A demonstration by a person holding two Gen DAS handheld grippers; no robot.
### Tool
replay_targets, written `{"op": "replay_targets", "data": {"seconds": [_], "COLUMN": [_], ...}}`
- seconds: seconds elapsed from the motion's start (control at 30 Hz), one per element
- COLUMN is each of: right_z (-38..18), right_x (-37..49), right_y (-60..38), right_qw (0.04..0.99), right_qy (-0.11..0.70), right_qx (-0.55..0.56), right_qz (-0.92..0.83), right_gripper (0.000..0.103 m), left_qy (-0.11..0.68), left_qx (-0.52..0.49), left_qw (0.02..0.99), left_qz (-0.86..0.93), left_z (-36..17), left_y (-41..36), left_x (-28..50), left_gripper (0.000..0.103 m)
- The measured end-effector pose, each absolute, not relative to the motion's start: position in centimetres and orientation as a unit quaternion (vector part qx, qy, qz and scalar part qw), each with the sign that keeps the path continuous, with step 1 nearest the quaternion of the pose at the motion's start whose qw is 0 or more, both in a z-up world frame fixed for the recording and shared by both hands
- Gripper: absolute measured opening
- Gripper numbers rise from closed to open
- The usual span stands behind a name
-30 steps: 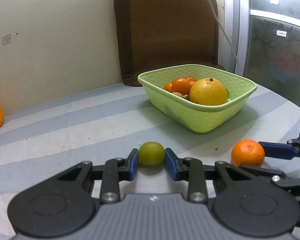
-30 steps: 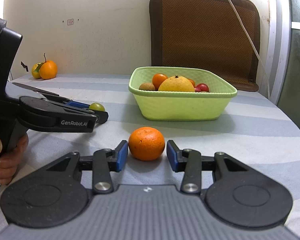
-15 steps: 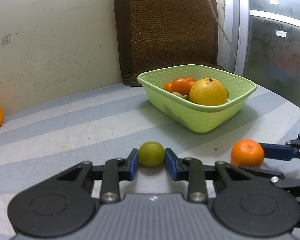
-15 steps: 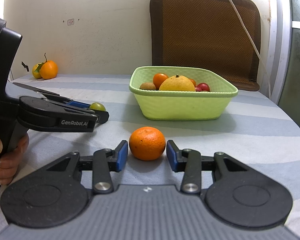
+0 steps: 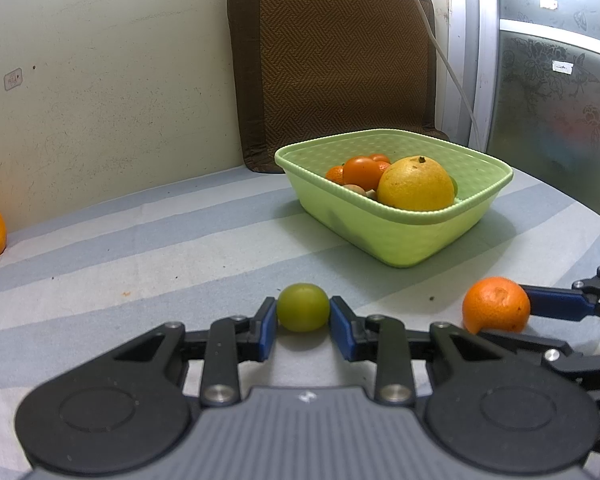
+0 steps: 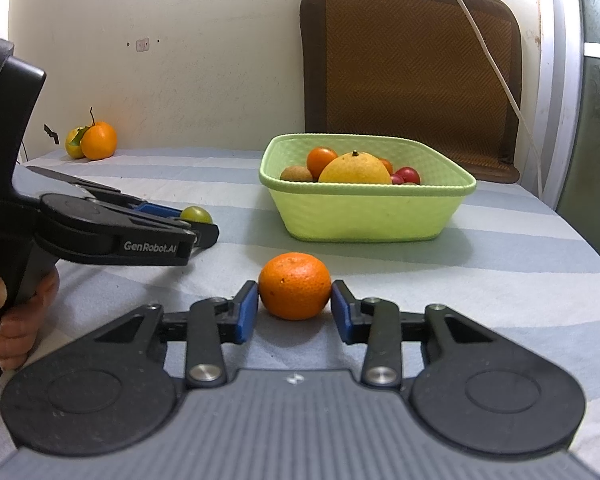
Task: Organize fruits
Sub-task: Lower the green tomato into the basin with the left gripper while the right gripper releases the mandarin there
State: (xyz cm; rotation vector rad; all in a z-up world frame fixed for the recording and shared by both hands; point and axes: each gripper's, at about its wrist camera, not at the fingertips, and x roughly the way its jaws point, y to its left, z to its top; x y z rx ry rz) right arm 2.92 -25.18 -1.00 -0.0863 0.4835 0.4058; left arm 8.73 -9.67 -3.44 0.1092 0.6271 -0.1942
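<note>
A small green fruit [image 5: 303,307] lies on the striped tablecloth, and my left gripper [image 5: 303,322] is shut on it, blue pads against both sides. To its right an orange mandarin [image 6: 295,286] rests on the cloth between the pads of my right gripper [image 6: 295,312]. Those jaws are closing, and both pads touch the mandarin's sides. Behind them stands a light green basket [image 6: 364,188] with a large yellow citrus [image 6: 356,168], small orange and red fruits and a brown one inside. In the right wrist view the left gripper [image 6: 197,224] reaches in from the left with the green fruit [image 6: 195,215].
Two more citrus fruits [image 6: 93,141] sit by the wall at the far left. A brown woven mat [image 6: 412,76] leans on the wall behind the basket, with a white cable [image 6: 492,64] across it. A person's hand [image 6: 15,312] grips the left handle. The table edge curves away at right.
The right gripper's pads have drawn in slightly onto the mandarin. Both hands and the green fruit have stayed where they were.
</note>
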Motion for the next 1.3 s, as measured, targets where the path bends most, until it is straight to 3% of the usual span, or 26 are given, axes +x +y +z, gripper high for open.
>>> {"op": "replay_targets", "data": {"seconds": [0.4,0.63,1.03,1.1,1.17,1.3], "right_z": [-0.6,1.4,2.7,2.4,2.2,2.2], "right_x": [2.4,2.5,9.9,10.6,11.0,10.4], "right_y": [-26.2,-27.4,-29.1,-29.2,-29.3,-29.9], "right_qw": [0.954,0.963,0.971,0.969,0.969,0.971], "right_qy": [0.222,0.171,0.172,0.181,0.182,0.174], "right_qx": [-0.009,0.02,0.014,0.007,0.008,0.018], "right_qz": [0.199,0.209,0.167,0.171,0.17,0.165], "right_gripper": [0.042,0.042,0.042,0.043,0.044,0.046], "left_qy": [0.297,0.275,0.303,0.312,0.316,0.31], "left_qx": [0.013,-0.021,-0.037,-0.043,-0.047,-0.052], "left_qw": [0.947,0.948,0.931,0.927,0.926,0.929], "left_qz": [-0.119,-0.162,-0.202,-0.203,-0.201,-0.197], "left_z": [-3.0,-0.1,1.0,0.5,0.2,0.7], "left_y": [-8.5,-8.0,-11.5,-11.8,-12.1,-11.7], "left_x": [8.6,9.1,16.6,17.3,17.7,17.4], "left_gripper": [0.029,0.029,0.029,0.031,0.04,0.043]}}
